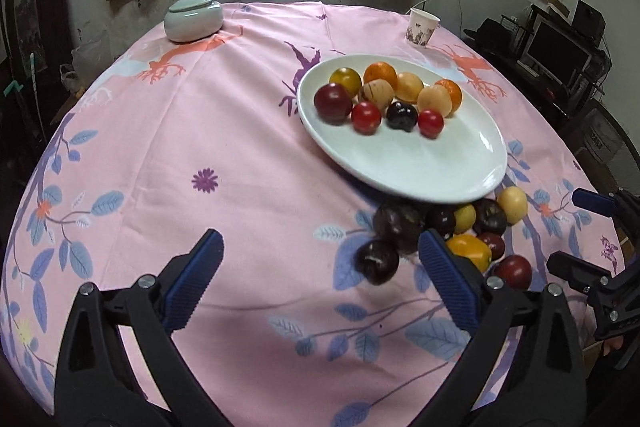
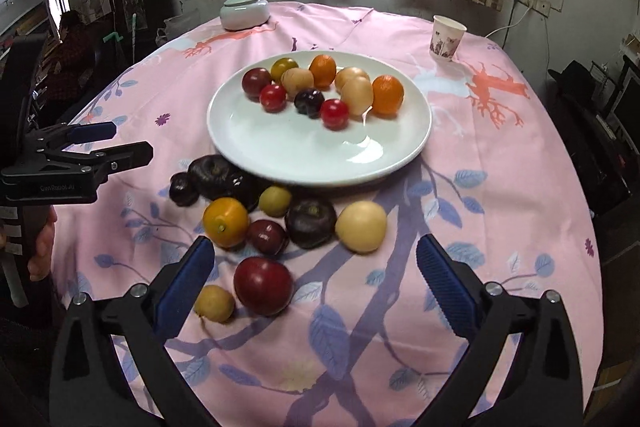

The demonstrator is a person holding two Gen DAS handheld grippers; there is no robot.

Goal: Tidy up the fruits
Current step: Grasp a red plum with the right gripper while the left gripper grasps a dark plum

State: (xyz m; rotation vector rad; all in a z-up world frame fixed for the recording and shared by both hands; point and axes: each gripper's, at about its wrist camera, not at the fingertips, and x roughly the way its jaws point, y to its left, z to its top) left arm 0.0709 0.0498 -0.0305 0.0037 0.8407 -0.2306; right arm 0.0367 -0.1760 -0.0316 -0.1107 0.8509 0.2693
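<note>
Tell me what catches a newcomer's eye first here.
The white plate at the table's middle, with small red, orange, tan and dark fruits bunched on its far half. A second heap of loose fruit lies on the pink tablecloth just before it, ahead of the open right tongs.

from my left wrist view the white plate (image 1: 404, 163) hides the tops of the dark fruits (image 1: 400, 223) behind its near rim. my left gripper's right finger (image 1: 448, 279) covers part of the yellow fruit (image 1: 470, 249). the right gripper (image 1: 592, 239) is cut off at the frame edge.
</note>
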